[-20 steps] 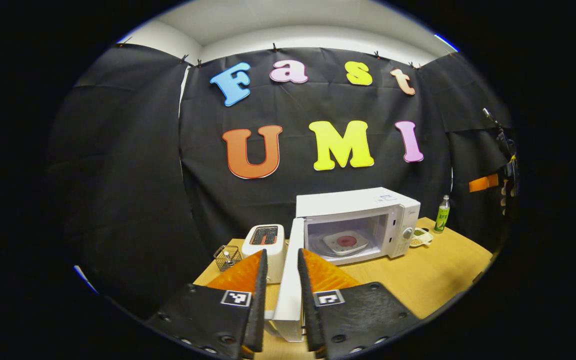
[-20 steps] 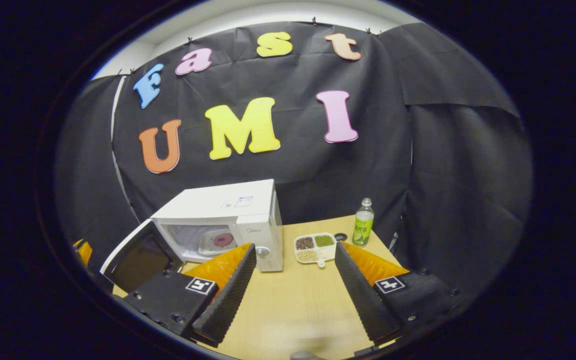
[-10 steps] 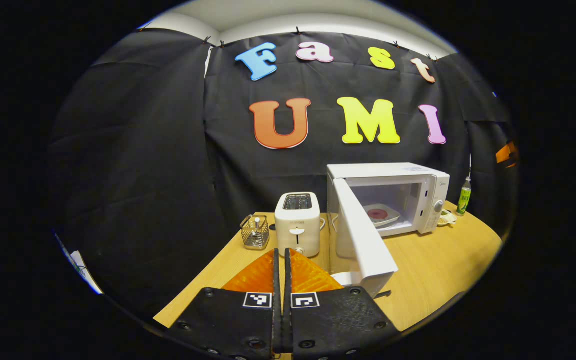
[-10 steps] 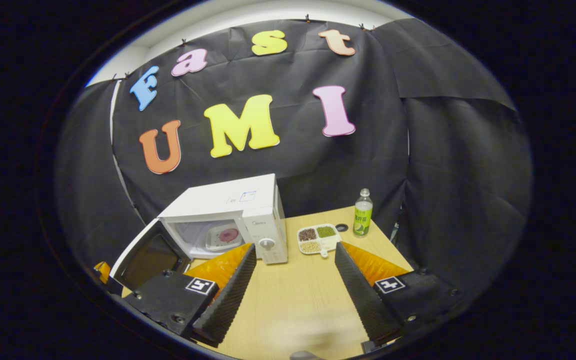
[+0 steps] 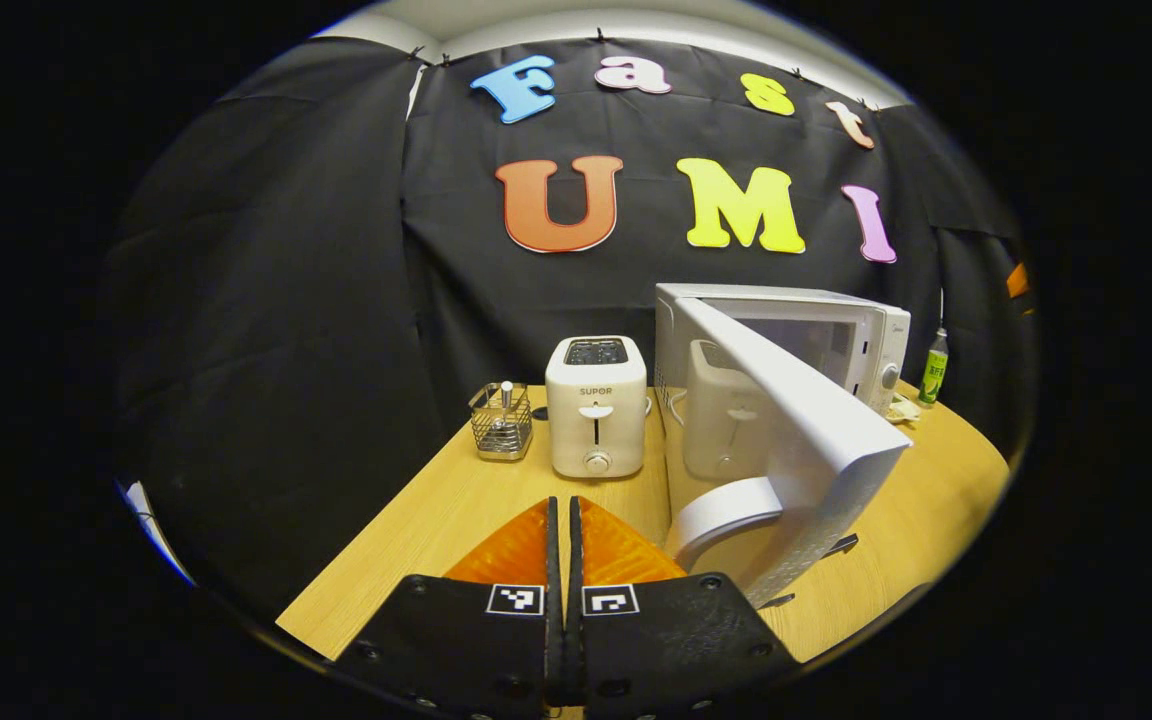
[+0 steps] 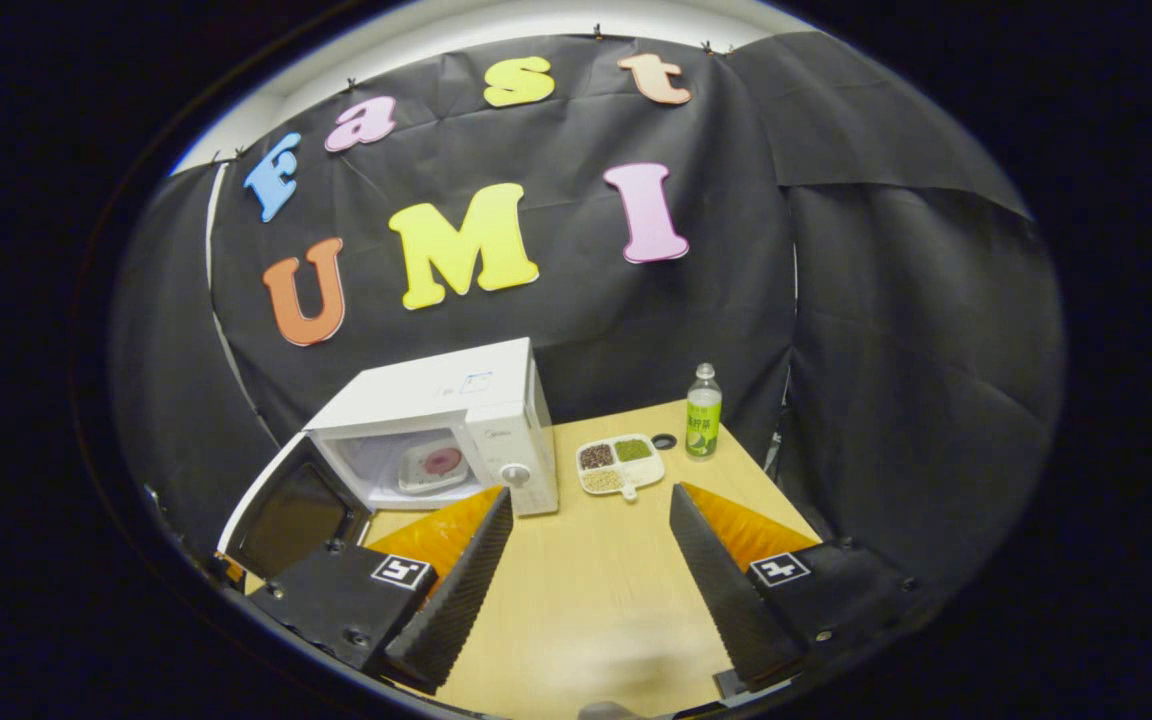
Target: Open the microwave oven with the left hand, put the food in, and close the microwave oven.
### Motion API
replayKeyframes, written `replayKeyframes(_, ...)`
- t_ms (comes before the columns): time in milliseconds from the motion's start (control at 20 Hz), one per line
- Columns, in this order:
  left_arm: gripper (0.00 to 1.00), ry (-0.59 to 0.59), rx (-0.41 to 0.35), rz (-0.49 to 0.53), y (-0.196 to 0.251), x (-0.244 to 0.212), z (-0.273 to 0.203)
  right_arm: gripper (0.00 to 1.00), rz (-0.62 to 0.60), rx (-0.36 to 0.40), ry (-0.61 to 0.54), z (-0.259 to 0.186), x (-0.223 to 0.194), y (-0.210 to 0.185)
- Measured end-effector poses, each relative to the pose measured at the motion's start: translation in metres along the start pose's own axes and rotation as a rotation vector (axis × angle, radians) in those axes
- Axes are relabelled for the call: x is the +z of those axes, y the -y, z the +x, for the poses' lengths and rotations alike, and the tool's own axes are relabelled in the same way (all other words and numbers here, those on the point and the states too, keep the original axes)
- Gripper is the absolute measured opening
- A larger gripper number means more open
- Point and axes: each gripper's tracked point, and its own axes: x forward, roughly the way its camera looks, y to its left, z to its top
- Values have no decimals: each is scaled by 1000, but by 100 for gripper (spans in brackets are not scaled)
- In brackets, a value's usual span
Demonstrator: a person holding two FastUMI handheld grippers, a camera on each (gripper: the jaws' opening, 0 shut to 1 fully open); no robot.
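Left gripper view showed the left gripper [image 5: 563,540] clenched empty behind the open microwave door [image 5: 796,420]; food [image 6: 433,465] sat inside, so pushing flat and steadily seemed best.

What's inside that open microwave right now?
In the microwave, a pale square dish with a red round centre sits on the floor of the cavity. The open door and side walls hide the cavity's left part.
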Motion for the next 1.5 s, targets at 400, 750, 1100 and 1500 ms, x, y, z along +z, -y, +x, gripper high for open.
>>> replayKeyframes(400,0,18,-61,-5,43,4,-2,100,5,42,-6,-4,5,-6)
replayKeyframes(750,0,10,-125,-18,113,4,-6,92,11,117,-12,-7,19,-8)
replayKeyframes(1100,0,27,-212,14,198,22,11,92,-50,134,-22,-3,25,17)
replayKeyframes(1500,0,50,-307,44,288,49,49,92,-94,114,-3,5,40,52)
